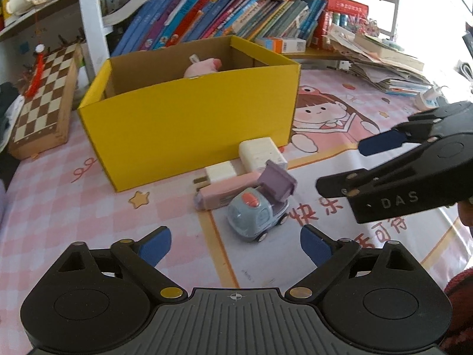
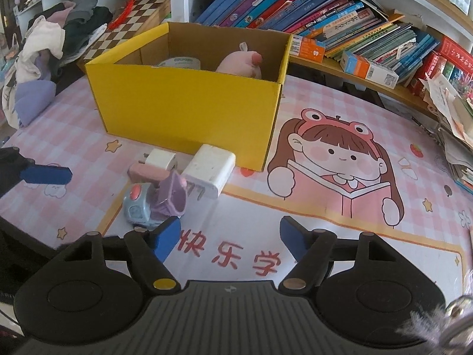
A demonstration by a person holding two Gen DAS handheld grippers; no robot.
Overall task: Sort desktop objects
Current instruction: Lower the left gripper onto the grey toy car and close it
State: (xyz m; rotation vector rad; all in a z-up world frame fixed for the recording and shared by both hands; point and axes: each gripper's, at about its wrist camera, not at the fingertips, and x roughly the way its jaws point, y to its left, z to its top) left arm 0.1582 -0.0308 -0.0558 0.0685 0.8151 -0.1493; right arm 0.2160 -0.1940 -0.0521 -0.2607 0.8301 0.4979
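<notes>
Yellow cardboard box point(image 1: 189, 124) fills centre frame; inside I make out only a pink plush point(image 2: 239, 63) and a tape roll point(image 2: 180, 61), both half hidden by its wall. Toy truck point(image 1: 258, 210), pink stapler point(image 1: 224, 192) and two white chargers point(image 1: 261, 153) cluster low centre. Left gripper point(image 1: 235, 245) and right gripper point(image 2: 230, 238) both gape, empty.

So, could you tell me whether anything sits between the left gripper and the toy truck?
Nothing visible does. The left gripper is open, with the toy truck just ahead on bare mat. The pink stapler and two white chargers lie behind the truck, toward the yellow box.
</notes>
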